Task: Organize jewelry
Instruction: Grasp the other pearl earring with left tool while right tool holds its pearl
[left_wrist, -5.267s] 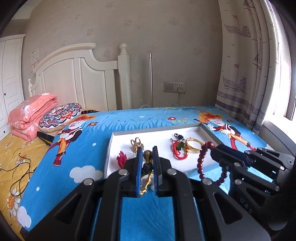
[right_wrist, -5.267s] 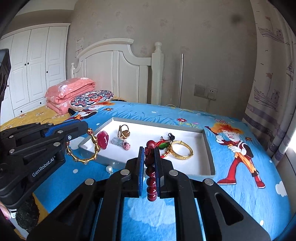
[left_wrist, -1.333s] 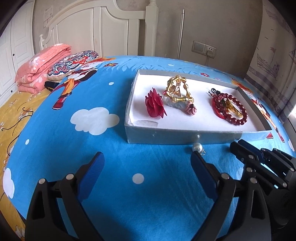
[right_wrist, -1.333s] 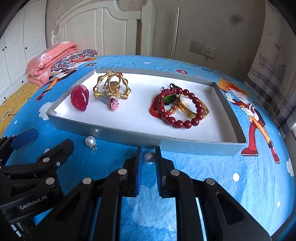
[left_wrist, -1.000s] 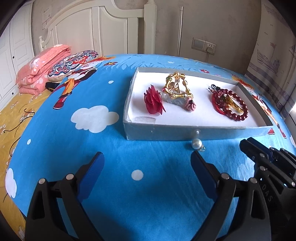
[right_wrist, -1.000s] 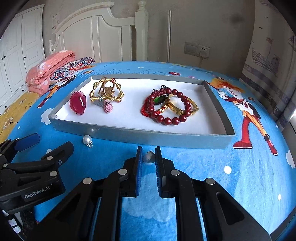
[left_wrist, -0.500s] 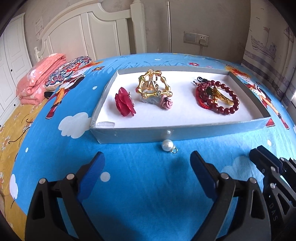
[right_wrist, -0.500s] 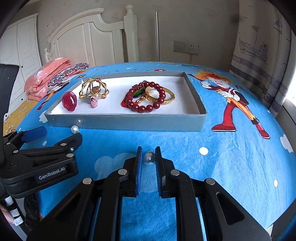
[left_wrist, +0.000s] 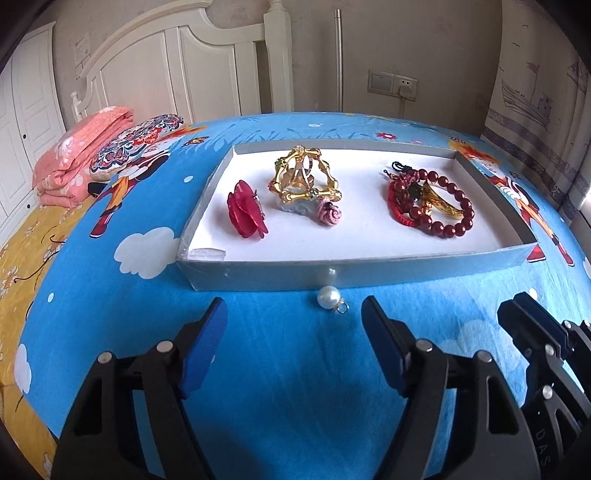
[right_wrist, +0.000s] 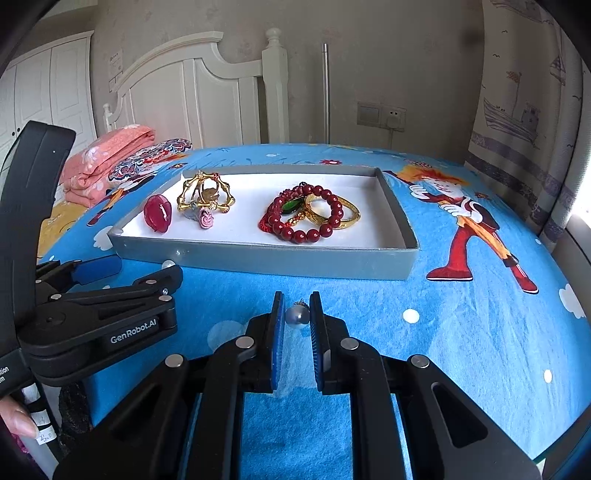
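I'm facing a white headboard (left_wrist: 177, 62) against a beige wall (left_wrist: 424, 33), with a bright blue cartoon bedspread (left_wrist: 295, 369) in front of it. Left of the headboard stands a white wardrobe (right_wrist: 55, 85); right of it are a wall socket (left_wrist: 392, 83) and a ship-print curtain (right_wrist: 524, 122) lit by daylight.

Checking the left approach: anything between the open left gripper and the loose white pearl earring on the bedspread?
Nothing visible. The white pearl earring lies on the blue bedspread just ahead of the open left gripper, close to the grey tray's front wall, which stands behind it, not in the path.
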